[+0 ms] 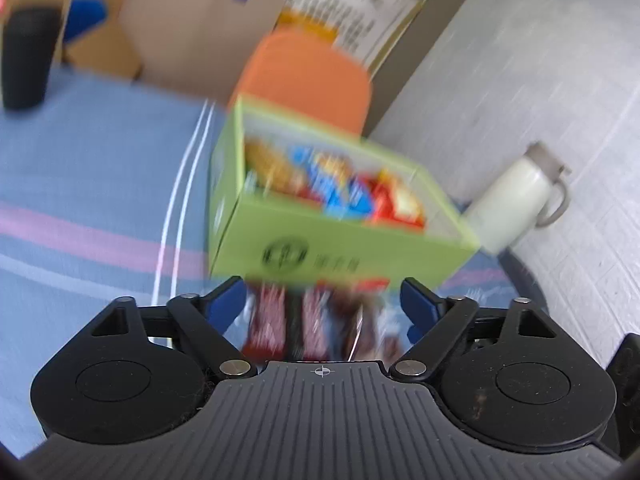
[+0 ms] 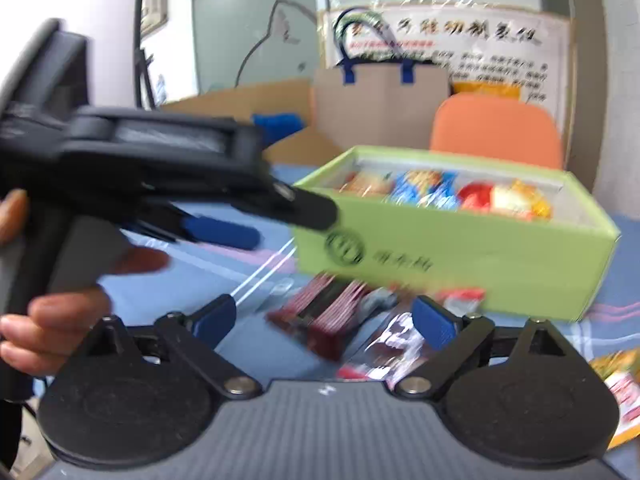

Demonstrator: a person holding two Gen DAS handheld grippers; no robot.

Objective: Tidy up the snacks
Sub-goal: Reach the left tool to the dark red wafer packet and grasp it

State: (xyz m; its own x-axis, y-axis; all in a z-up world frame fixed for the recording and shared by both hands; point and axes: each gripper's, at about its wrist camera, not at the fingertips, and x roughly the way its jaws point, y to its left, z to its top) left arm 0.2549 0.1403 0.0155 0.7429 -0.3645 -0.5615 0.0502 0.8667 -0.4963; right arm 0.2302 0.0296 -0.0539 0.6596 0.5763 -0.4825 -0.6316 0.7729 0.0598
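Both the left hand-held gripper (image 1: pixel 322 300) and right hand-held gripper (image 2: pixel 326 322) gape empty over crinkly dark-red snack packets (image 2: pixel 320 320); glossy wrappers fill the rectangular green cardboard box (image 2: pixel 480 248) at mid-frame.

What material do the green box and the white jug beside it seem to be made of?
Green box: probably cardboard with a matte finish, judging by its thin flat walls, sharp folded edges and printed logo.
White jug: probably plastic, smooth and slightly glossy, with a grey moulded lid and handle; blur leaves this uncertain.

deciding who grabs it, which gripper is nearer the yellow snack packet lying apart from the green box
right. the yellow snack packet lies just off the right gripper's right side, while the left gripper is held up far over on the opposite side.
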